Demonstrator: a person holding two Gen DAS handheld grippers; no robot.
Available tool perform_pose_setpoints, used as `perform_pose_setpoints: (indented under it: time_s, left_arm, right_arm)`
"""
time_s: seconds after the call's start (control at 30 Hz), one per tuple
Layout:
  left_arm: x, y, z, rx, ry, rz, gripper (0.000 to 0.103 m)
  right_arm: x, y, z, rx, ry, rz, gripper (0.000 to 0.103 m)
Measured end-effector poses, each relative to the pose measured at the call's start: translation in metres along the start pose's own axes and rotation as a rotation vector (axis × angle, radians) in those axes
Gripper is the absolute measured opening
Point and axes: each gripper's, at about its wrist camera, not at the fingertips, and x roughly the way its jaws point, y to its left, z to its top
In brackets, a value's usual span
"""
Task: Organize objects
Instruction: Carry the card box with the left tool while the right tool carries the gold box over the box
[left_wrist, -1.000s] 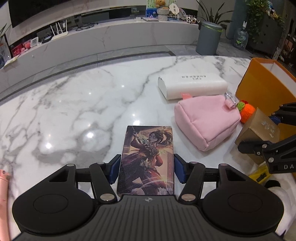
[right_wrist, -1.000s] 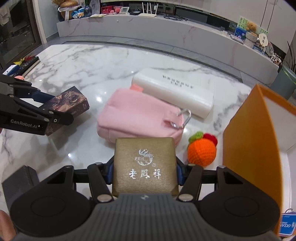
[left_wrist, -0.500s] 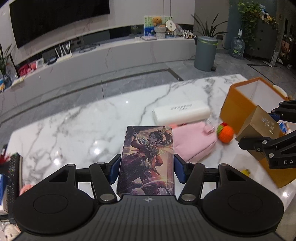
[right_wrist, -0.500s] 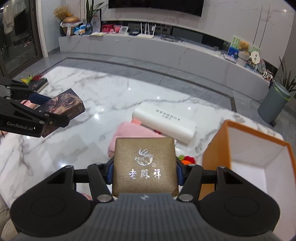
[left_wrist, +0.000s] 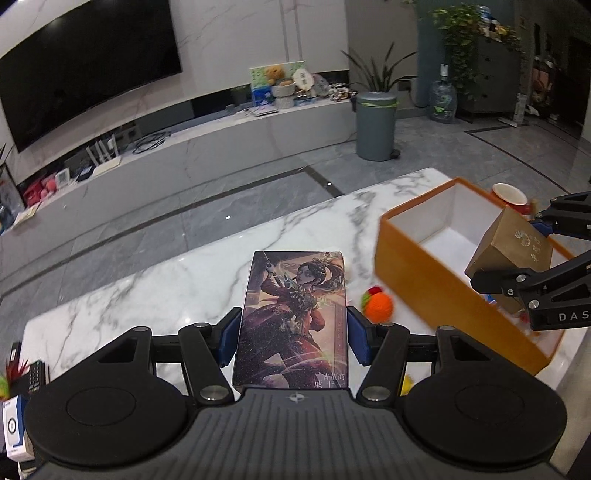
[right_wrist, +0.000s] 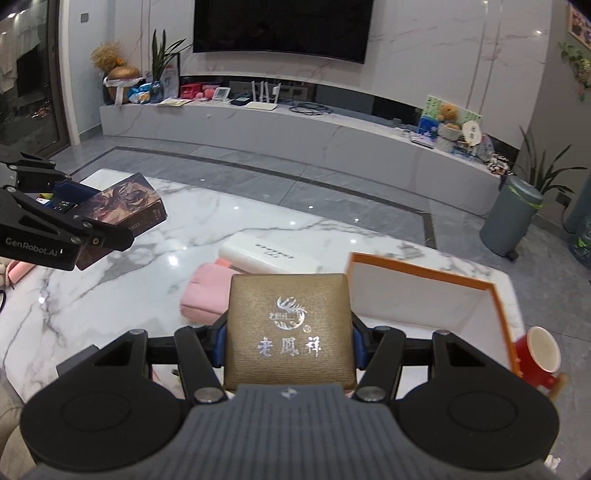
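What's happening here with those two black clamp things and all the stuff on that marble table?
Someone is tidying up with handheld tongs. The left tongs grip a flat dark box with a painted warrior figure, and the right tongs grip a square gold-brown box with silver lettering. Both are held in the air above the white marble table, near an open, seemingly empty orange box with a white inside.

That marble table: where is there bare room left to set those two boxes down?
The orange box is open, its white floor bare. The marble table is bare left of the pink pouch and white case, under the picture box. It is crowded where pouch, case and orange toy cluster beside the orange box.
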Motion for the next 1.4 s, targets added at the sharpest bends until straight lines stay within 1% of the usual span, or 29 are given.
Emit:
perform_pose_setpoints:
  time_s: [0.13, 0.37, 0.63, 0.8, 0.97, 1.1, 1.27, 1.4]
  left_arm:
    - [0.002, -0.022, 0.009, 0.022, -0.008, -0.014, 0.067]
    - [0.016, -0.060, 0.020, 0.049, -0.007, -0.062, 0.067]
    - [0.040, -0.109, 0.042, 0.108, -0.016, -0.121, 0.067]
    - [0.058, -0.133, 0.051, 0.138, -0.009, -0.152, 0.067]
    - [0.080, -0.152, 0.060, 0.145, 0.002, -0.171, 0.067]
    - [0.099, -0.164, 0.065, 0.156, 0.031, -0.179, 0.067]
    - [0.127, -0.172, 0.071, 0.152, 0.073, -0.178, 0.067]
    - [0.147, -0.176, 0.075, 0.141, 0.106, -0.185, 0.067]
  right_arm:
    - [-0.013, -0.019, -0.007, 0.014, -0.003, -0.022, 0.061]
    - [-0.028, -0.058, -0.019, 0.049, -0.012, -0.062, 0.061]
    - [-0.025, -0.101, -0.037, 0.080, 0.000, -0.102, 0.061]
    - [-0.014, -0.122, -0.049, 0.105, 0.020, -0.114, 0.061]
    - [0.002, -0.138, -0.059, 0.118, 0.044, -0.119, 0.061]
    - [0.014, -0.147, -0.064, 0.119, 0.057, -0.118, 0.061]
    - [0.043, -0.152, -0.067, 0.076, 0.062, -0.092, 0.061]
    - [0.067, -0.156, -0.069, 0.048, 0.080, -0.104, 0.061]
